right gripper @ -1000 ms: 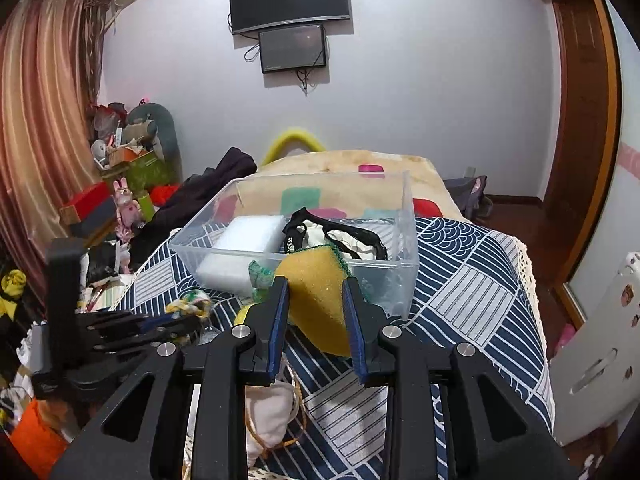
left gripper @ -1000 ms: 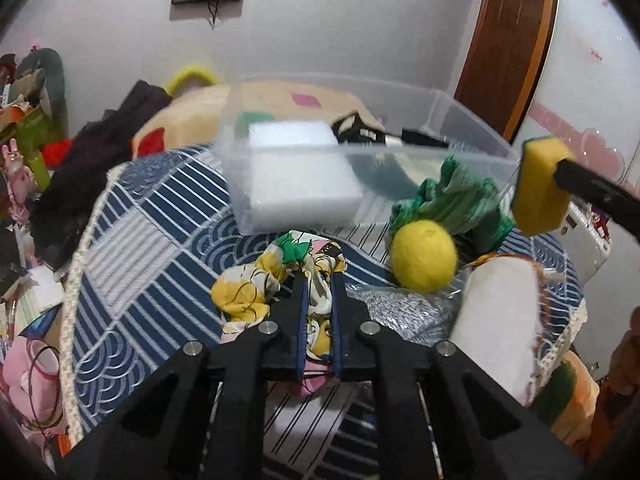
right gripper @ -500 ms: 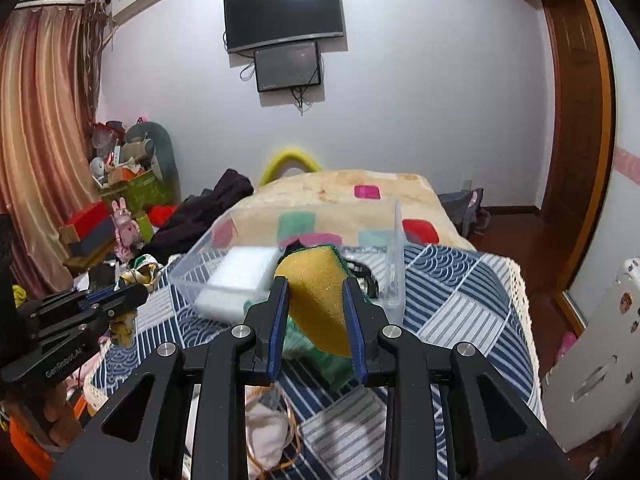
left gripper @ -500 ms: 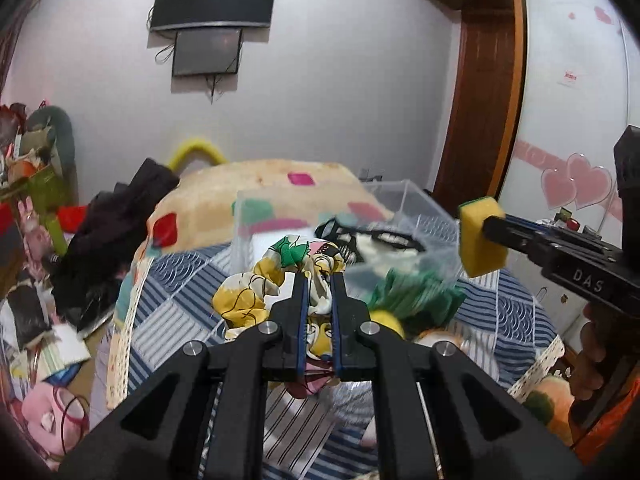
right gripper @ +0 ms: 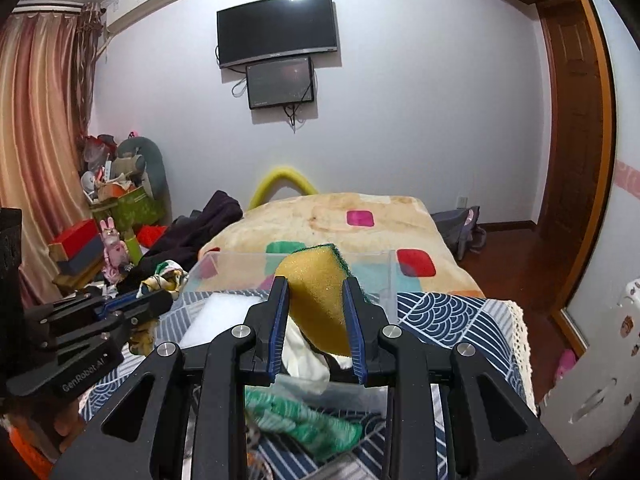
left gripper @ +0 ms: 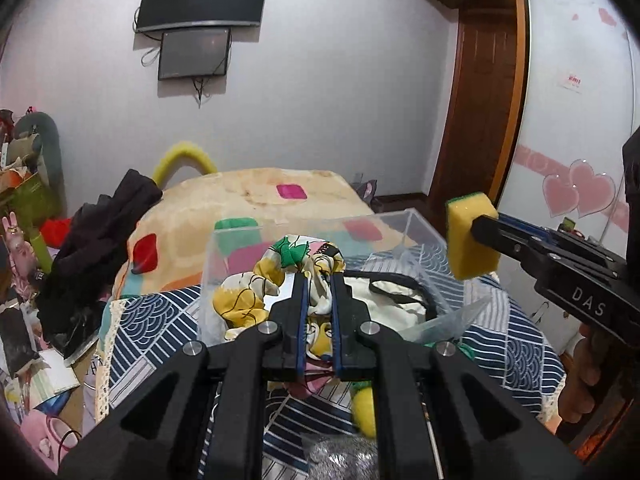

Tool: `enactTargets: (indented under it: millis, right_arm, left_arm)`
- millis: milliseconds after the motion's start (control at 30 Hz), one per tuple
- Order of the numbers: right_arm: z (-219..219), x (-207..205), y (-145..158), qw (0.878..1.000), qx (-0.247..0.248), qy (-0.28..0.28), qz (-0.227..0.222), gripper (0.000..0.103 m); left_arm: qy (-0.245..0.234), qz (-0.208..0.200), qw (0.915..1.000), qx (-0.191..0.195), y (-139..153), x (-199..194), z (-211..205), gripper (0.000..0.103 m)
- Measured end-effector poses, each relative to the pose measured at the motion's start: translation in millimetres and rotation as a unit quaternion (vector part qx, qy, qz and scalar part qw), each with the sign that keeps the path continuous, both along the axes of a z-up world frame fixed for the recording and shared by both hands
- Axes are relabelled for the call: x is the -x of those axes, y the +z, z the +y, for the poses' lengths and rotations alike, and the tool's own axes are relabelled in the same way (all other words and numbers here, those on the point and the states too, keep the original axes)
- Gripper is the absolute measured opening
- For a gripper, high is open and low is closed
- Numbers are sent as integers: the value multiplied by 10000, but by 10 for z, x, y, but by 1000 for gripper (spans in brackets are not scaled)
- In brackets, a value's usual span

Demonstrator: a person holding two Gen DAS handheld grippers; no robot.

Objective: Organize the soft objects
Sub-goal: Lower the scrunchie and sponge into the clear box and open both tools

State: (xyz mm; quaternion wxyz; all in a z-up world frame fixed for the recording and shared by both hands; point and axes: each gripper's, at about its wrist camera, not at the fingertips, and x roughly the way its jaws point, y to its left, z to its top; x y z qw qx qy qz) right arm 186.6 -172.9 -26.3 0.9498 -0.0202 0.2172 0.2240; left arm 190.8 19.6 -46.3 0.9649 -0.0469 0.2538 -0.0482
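Observation:
My left gripper (left gripper: pixel 318 280) is shut on a floral yellow, green and pink cloth (left gripper: pixel 280 276), held in the air over the near edge of the clear plastic box (left gripper: pixel 320 226). My right gripper (right gripper: pixel 315 282) is shut on a yellow sponge with a green scouring side (right gripper: pixel 320 300), also held over the box (right gripper: pixel 296 257). The sponge shows at the right of the left wrist view (left gripper: pixel 470 236). Inside the box lie a white foam block (right gripper: pixel 218 316) and a white cloth with a black strap (left gripper: pixel 396 300).
On the blue patterned table cover (left gripper: pixel 516 344) lie a green knitted cloth (right gripper: pixel 304 424), a yellow ball (left gripper: pixel 366 408) and a silver scourer (left gripper: pixel 344 458). A bed (right gripper: pixel 348 220) stands behind the table. Clutter is piled at the left (right gripper: pixel 116 208).
Both grippers have risen from the table with their loads and moved toward the box. The views have tilted up, so the box now sits lower and closer.

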Motion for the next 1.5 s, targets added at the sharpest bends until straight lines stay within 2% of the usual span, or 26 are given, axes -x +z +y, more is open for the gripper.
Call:
enactTargets:
  millis: [300, 433, 533, 600, 767, 900, 1233, 1367, 1500]
  right_arm:
    - [131, -298, -310, 9986, 226, 39, 478, 25]
    - [175, -348, -430, 9970, 336, 86, 687, 26]
    - [193, -349, -467, 9959, 405, 142, 792, 28]
    - [190, -337, -468, 9958, 451, 161, 785, 29]
    - [164, -306, -429, 9956, 471, 225, 772, 47]
    - [126, -269, -386, 9961, 427, 258, 728, 48]
    - [23, -50, -225, 9983, 308, 209, 447, 60]
    - [0, 15, -229, 9985, 243, 213, 438, 61]
    - [12, 56, -327, 9978, 301, 191, 551, 62]
  left_arm:
    - [-77, 494, 9987, -15, -385, -339, -49, 10]
    - [-98, 574, 9983, 41, -453, -390, -62, 10]
    - [-155, 608, 9979, 150, -447, -393, -55, 19]
    - [-164, 608, 9978, 192, -438, -383, -45, 20]
    - [-148, 580, 9978, 295, -397, -317, 11, 27]
    - [-148, 491, 9978, 417, -304, -210, 41, 37]
    - [213, 129, 9997, -16, -149, 187, 57, 61]
    - [241, 192, 9993, -202, -246, 339, 29, 68]
    - [203, 453, 9984, -262, -435, 416, 9, 70]
